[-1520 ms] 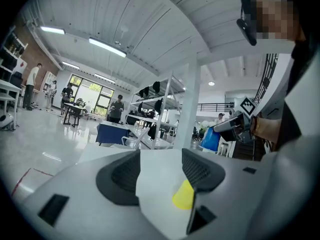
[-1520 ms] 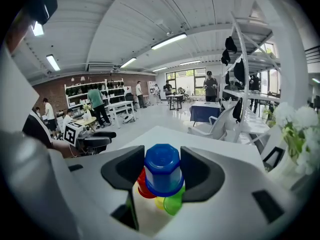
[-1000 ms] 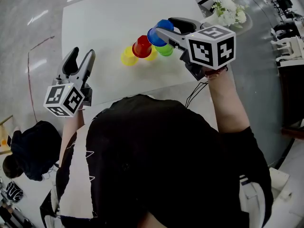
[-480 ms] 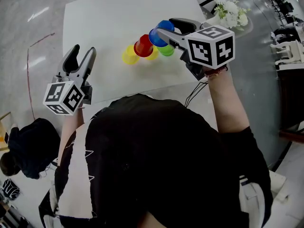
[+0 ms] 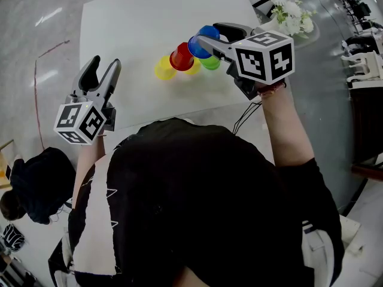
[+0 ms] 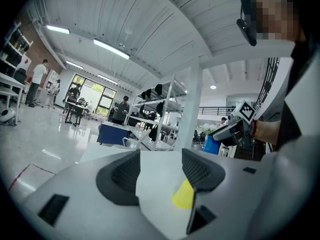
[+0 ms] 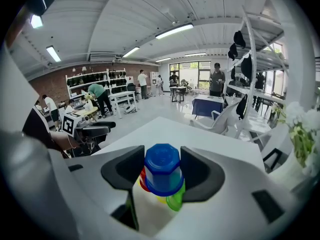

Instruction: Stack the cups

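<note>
My right gripper [image 5: 208,33] is shut on a blue cup [image 5: 202,42], held upside down above the white table [image 5: 131,28]. In the right gripper view the blue cup [image 7: 162,169] fills the gap between both pads of that gripper [image 7: 162,166]. Under and beside it stand a red cup [image 5: 181,57], a green cup [image 5: 209,63] and a yellow cup [image 5: 163,70], with a second yellow cup [image 5: 192,69] half hidden behind the red one. My left gripper [image 5: 105,64] hangs open and empty off the table's left edge. Between the jaws of this gripper [image 6: 160,169], the left gripper view shows a yellow cup [image 6: 184,196] far off.
A bunch of white flowers [image 5: 287,11] stands past the table's far right corner. A person in dark clothes [image 5: 39,187] is low on the floor at the left. Metal shelving [image 6: 160,109] and other tables with people stand farther off.
</note>
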A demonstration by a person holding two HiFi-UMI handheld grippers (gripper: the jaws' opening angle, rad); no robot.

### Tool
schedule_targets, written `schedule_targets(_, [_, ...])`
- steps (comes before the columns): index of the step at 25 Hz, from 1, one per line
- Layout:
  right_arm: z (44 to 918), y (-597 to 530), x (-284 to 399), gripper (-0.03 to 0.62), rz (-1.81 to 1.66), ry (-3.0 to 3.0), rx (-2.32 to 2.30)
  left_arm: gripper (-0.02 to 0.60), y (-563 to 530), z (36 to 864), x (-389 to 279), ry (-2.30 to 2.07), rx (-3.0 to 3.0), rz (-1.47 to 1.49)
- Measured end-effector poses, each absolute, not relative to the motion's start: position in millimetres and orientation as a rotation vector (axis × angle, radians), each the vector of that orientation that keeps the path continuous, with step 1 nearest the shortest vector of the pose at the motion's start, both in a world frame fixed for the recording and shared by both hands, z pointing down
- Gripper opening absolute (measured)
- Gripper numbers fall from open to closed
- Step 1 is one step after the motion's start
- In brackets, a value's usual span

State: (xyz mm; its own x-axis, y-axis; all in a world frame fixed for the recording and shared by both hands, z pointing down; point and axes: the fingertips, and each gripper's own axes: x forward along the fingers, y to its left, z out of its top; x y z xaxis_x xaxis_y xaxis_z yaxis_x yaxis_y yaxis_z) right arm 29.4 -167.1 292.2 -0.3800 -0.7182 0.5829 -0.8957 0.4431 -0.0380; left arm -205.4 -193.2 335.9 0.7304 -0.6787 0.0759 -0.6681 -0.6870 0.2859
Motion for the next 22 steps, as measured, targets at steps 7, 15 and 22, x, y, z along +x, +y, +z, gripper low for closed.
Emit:
schedule_targets(7, [293.3,-167.6,29.6,0.229,0.476,-2.202,1.345,0.270,-193.9,338.1,-204.4,-1.054,2.639,-0.050])
schedule_targets(15, [295.0,-166.5,31.0,0.229,0.479,-2.197,1.338,0.270,-193.5,339.1,-204.6,-1.054,2.638,-0.052])
schedule_targets(22, [294.3,-166.5,31.3,0.230,0.480,-2.193,1.338,0.270,-193.4,338.4,-205.7,-1.062,2.635,-0.054])
